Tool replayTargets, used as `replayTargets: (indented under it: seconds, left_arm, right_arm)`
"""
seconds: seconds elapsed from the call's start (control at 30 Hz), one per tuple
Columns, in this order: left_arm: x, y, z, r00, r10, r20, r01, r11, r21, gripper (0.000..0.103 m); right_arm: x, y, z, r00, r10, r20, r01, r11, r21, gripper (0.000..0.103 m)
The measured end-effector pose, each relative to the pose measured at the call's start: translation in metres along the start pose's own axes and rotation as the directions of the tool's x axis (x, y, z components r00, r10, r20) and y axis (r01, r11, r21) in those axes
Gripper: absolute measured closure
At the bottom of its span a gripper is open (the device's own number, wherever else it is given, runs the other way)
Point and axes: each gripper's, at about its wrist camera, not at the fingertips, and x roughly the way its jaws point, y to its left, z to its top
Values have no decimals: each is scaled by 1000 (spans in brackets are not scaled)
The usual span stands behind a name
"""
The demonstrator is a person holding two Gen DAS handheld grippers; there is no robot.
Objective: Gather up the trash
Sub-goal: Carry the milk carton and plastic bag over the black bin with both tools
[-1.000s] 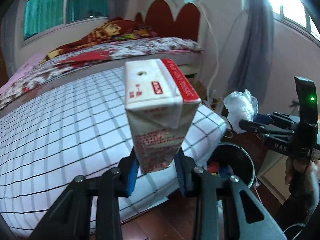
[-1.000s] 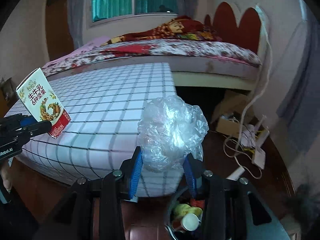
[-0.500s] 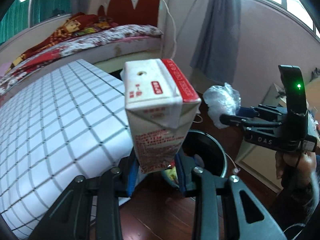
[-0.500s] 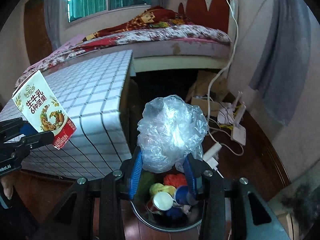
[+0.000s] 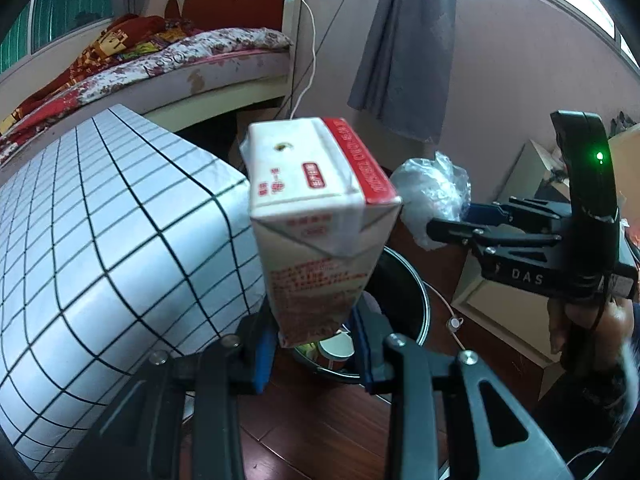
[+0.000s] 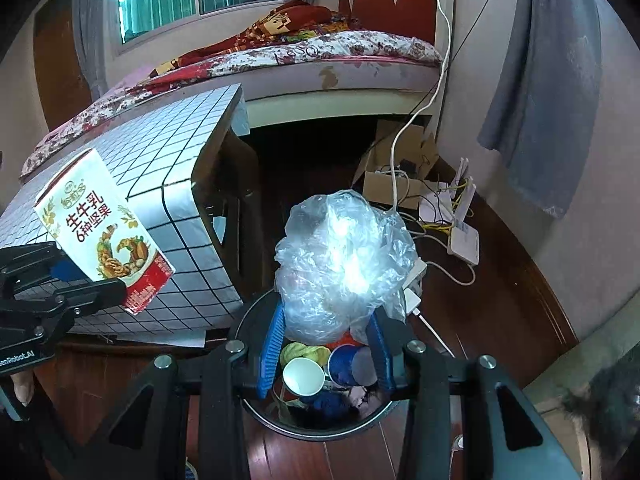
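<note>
- My left gripper (image 5: 316, 344) clamps the white-and-red milk carton (image 5: 316, 216); my right gripper (image 6: 324, 352) clamps the crumpled clear plastic bag (image 6: 344, 264).
- Both have swung off the checked bed edge (image 6: 176, 184) over the round black trash bin (image 6: 320, 430); release looks next.

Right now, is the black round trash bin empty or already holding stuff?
Holding stuff: the black round trash bin contains a white paper cup and a blue cup.
</note>
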Motion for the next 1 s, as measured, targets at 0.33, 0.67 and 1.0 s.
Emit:
replayTargets:
  seconds: [0.33, 0.67, 1.0]
  left_arm:
    - [25, -9, -4, 998, -27, -53, 27, 1000, -2, 69]
    - [50, -7, -9, 994, -41, -100, 38, 999, -25, 69]
    - [80, -5, -13, 986, -51, -157, 47, 998, -34, 69]
  right_arm:
    - [7, -6, -10, 999, 5, -32, -6, 1000, -6, 61]
    - [18, -11, -23, 997, 14, -80, -16, 1000, -14, 61]
    - [43, -5, -34, 989, 34, -141, -40, 998, -39, 61]
